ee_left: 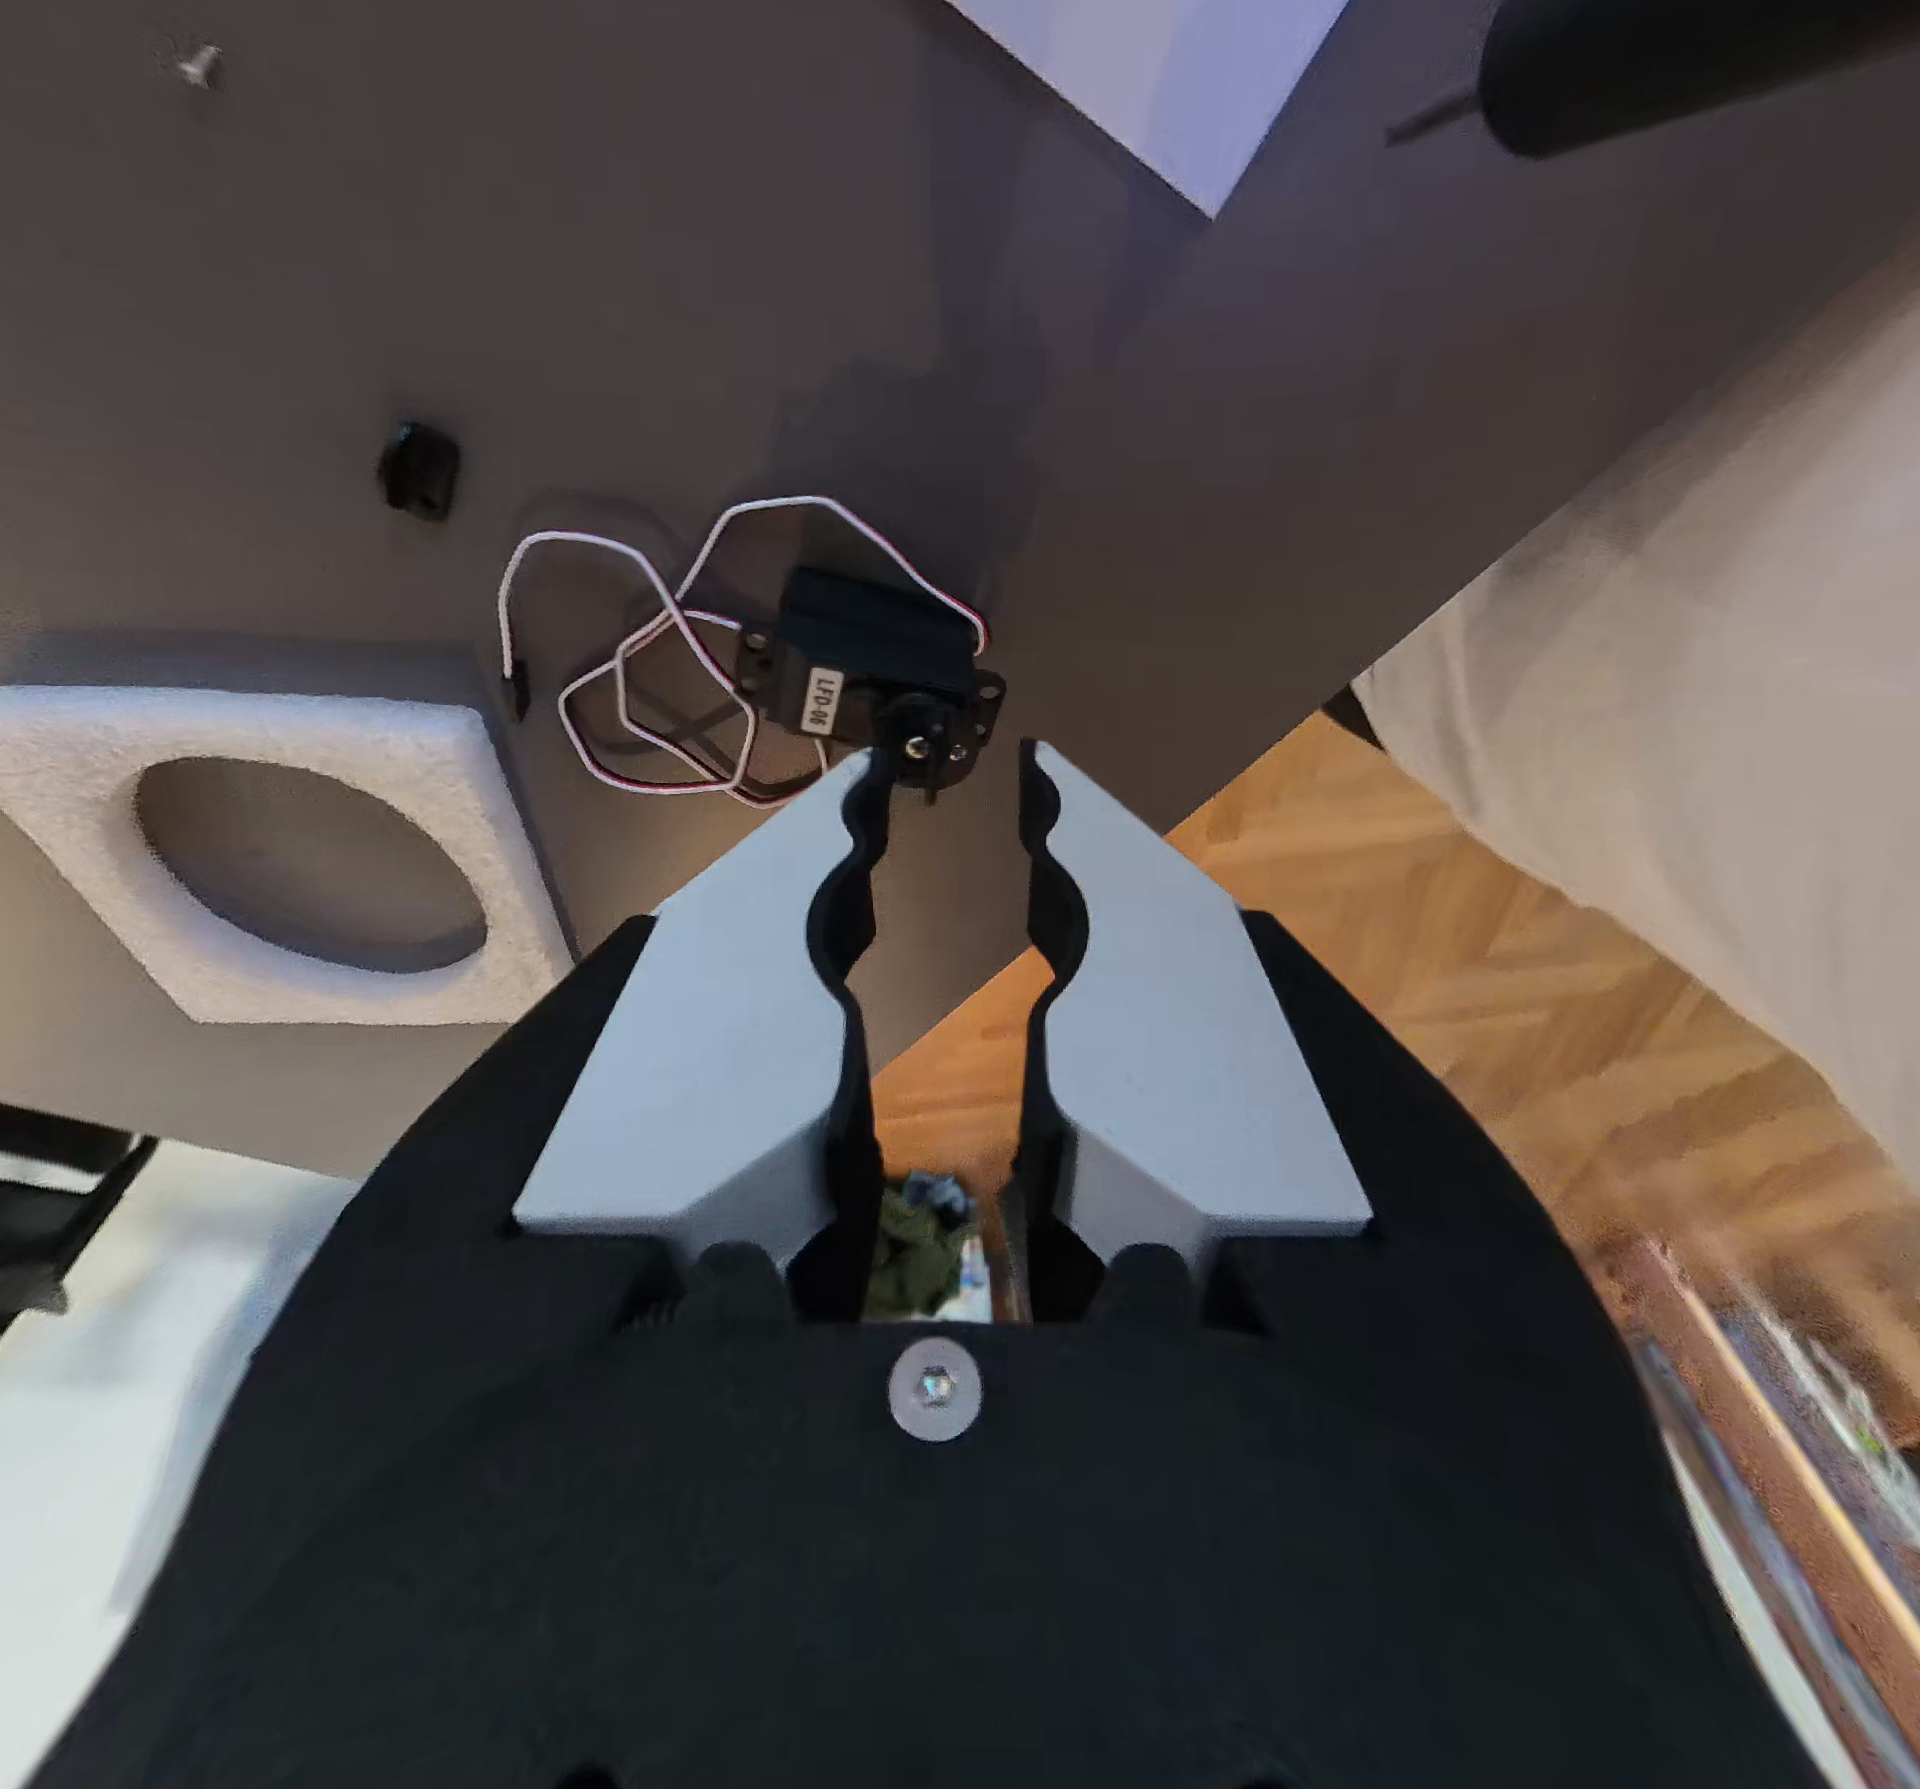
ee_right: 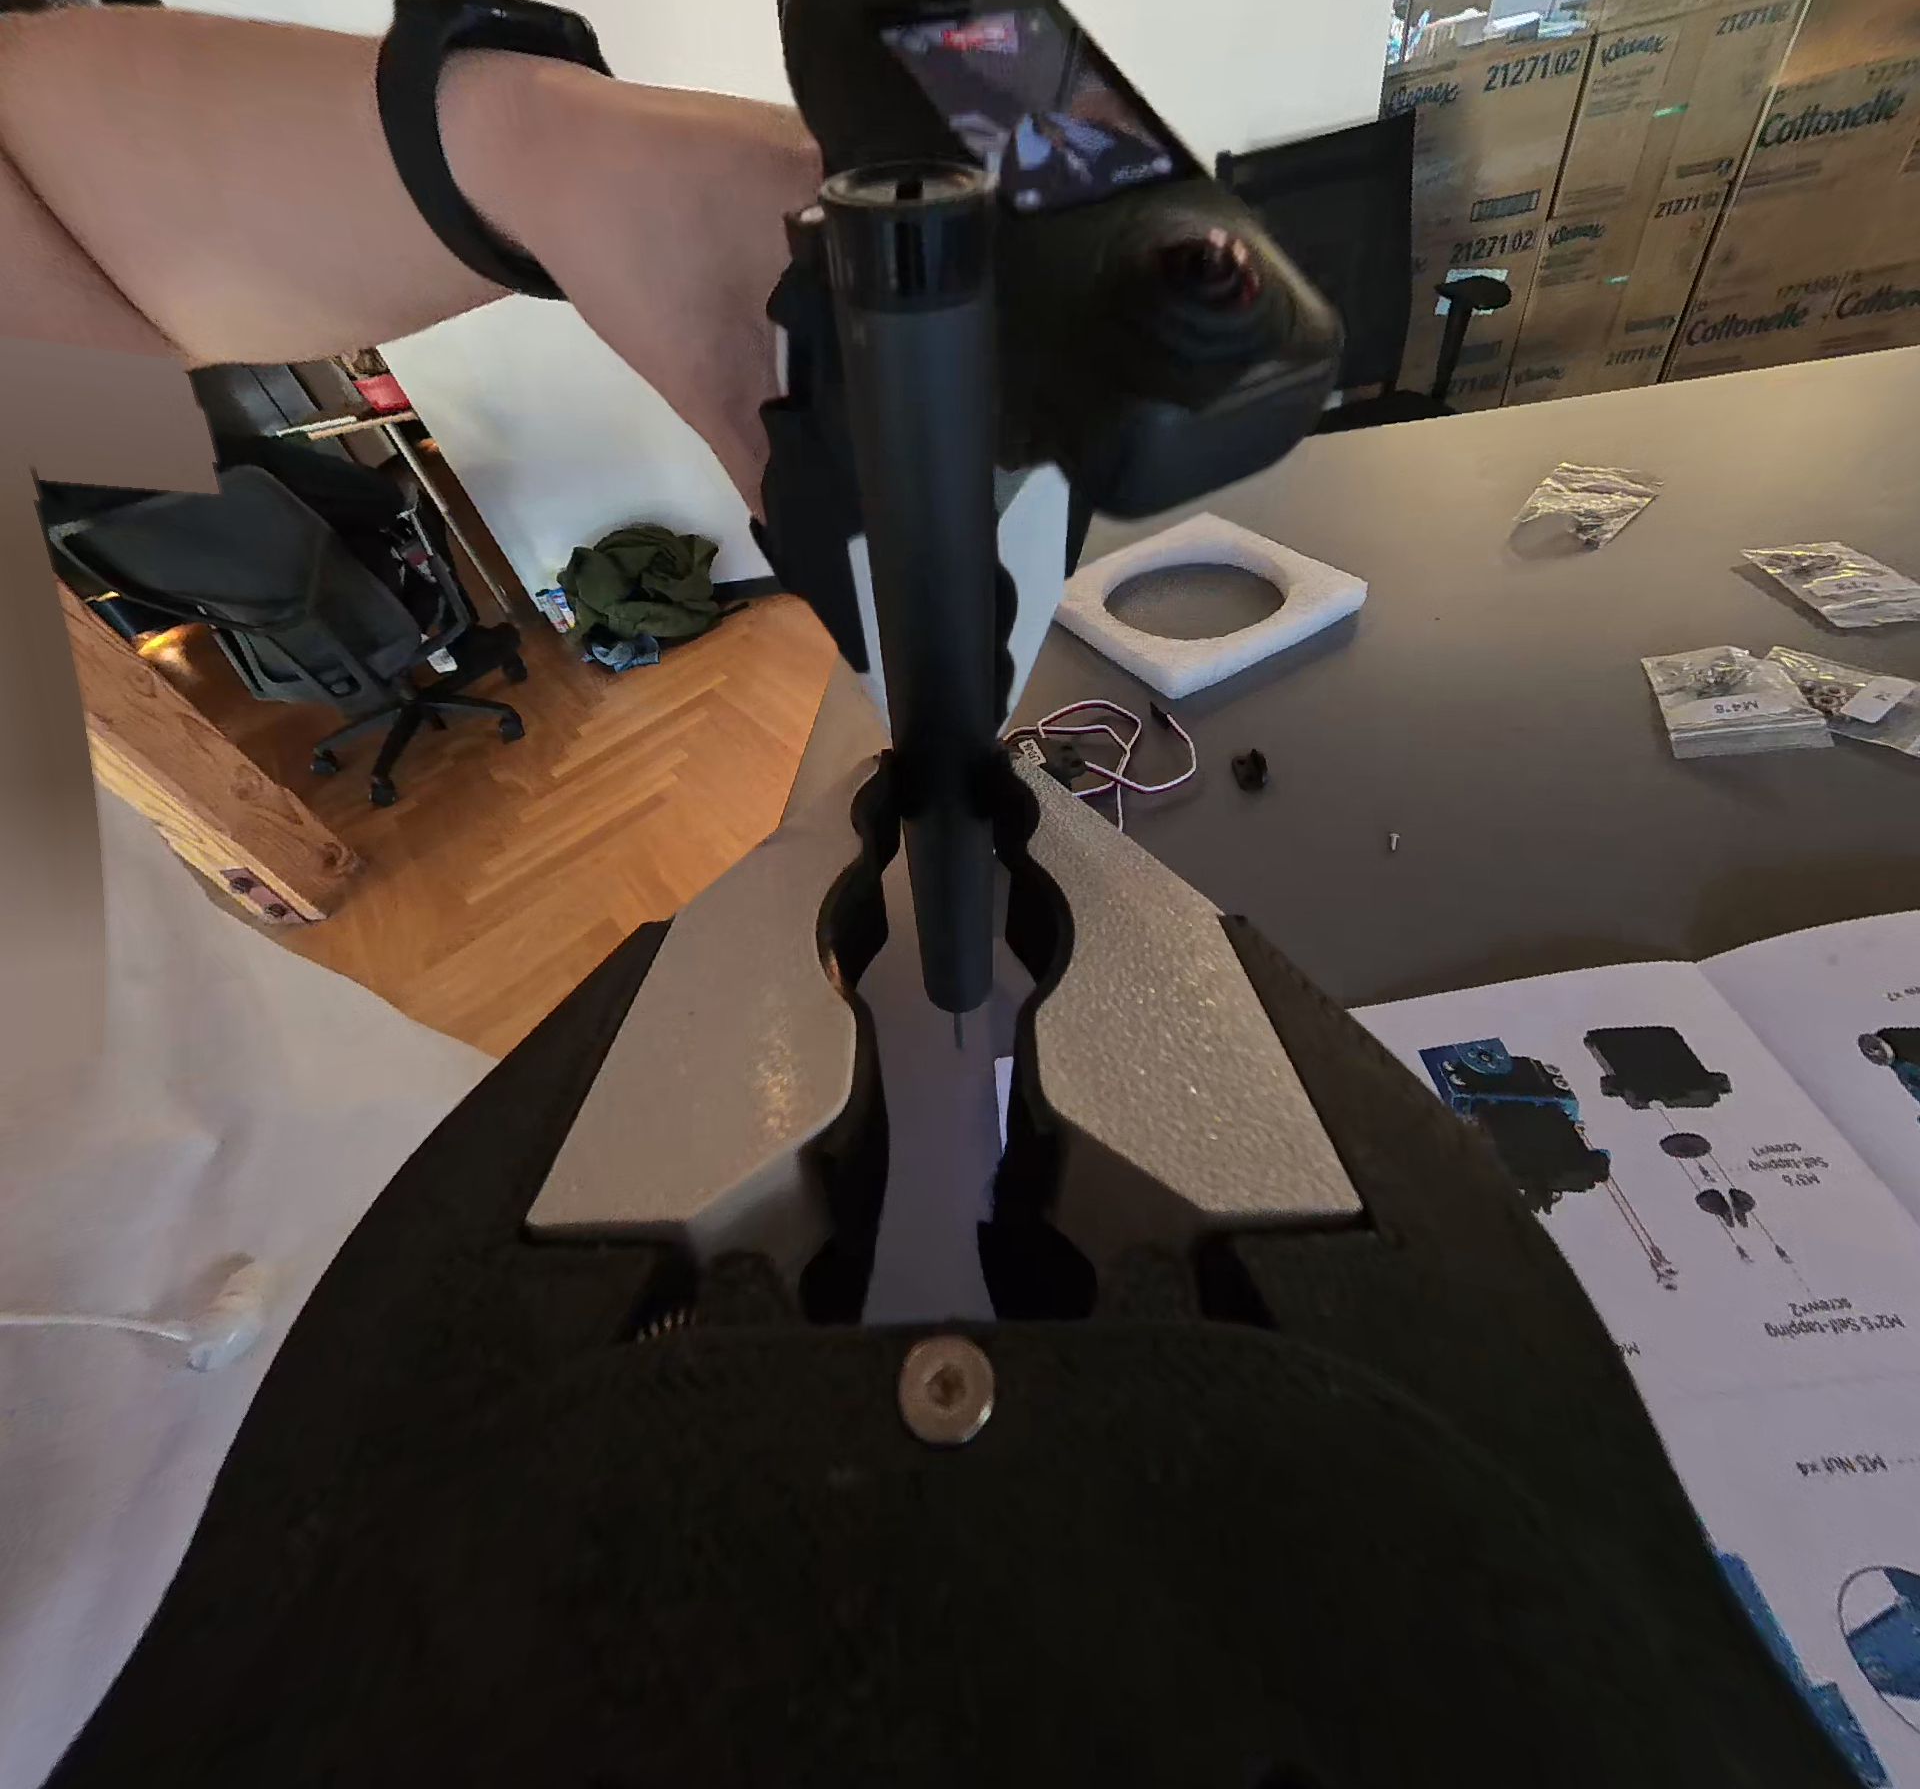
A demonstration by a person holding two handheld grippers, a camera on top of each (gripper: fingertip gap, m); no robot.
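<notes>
Right gripper [ee_right: 940, 783] around screwdriver [ee_right: 920, 596] (upright)

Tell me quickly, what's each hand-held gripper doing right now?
Left hand-held gripper open, tips at small black motor with looped wires on grey table. Right hand-held gripper shut on dark screwdriver, tip down. Foam square beside motor.
</notes>
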